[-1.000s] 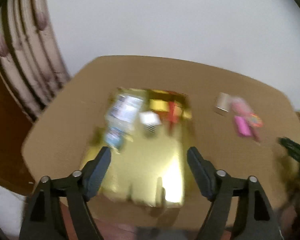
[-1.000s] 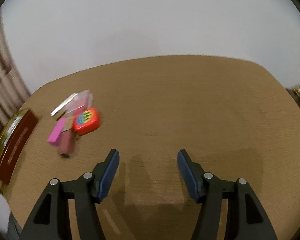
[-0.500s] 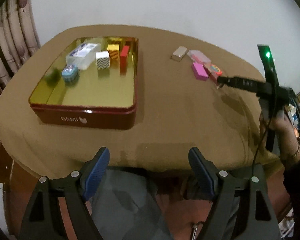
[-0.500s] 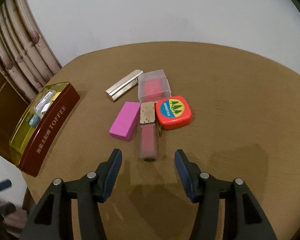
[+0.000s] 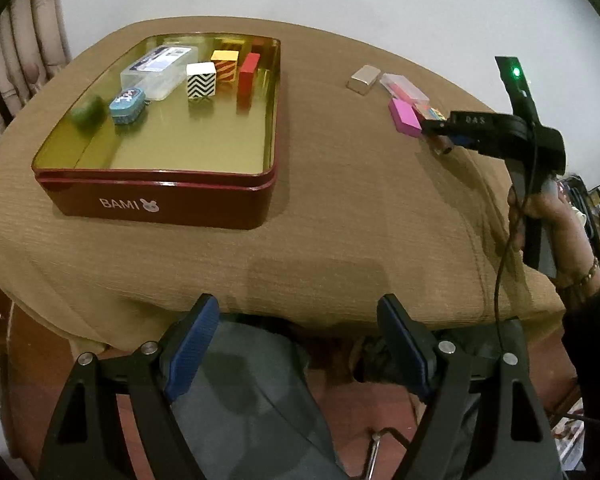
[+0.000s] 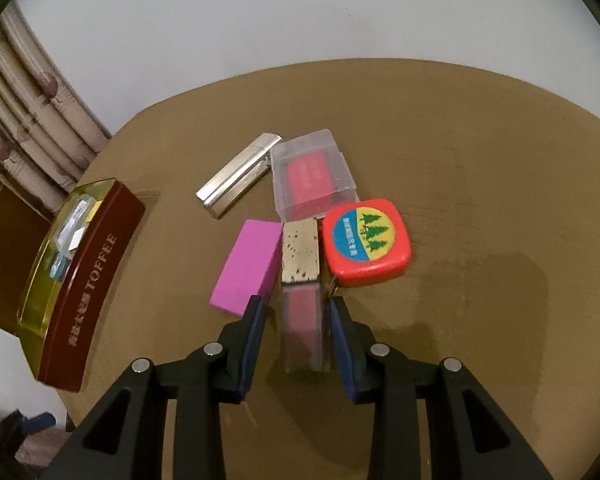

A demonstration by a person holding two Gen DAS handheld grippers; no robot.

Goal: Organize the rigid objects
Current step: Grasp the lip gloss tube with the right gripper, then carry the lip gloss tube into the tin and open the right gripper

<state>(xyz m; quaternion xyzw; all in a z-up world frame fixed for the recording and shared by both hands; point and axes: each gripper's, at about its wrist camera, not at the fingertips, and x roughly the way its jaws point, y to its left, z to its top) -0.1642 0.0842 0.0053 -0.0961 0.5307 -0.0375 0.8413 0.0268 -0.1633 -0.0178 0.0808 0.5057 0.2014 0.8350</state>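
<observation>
Right gripper closing on lip gloss tube; left gripper idle.

Left wrist view: the left gripper [image 5: 298, 350] hangs open and empty off the near table edge; the red tin [image 5: 160, 196] sits far left, sharp now where it was blurred a second ago.
Right wrist view: the right gripper [image 6: 296, 328] is closing astride the lip gloss tube [image 6: 302, 320], pads not yet pressing, where a second ago they were wide over bare table. It should keep centred, clear of the pink block [image 6: 248, 266] and the tape measure [image 6: 366, 240].

Left gripper [image 5: 298, 344] is held wide apart, nothing between its jaws. Right gripper [image 6: 296, 308] is angled down, jaws closing, gripped from behind by a hand [image 5: 540, 216].
</observation>
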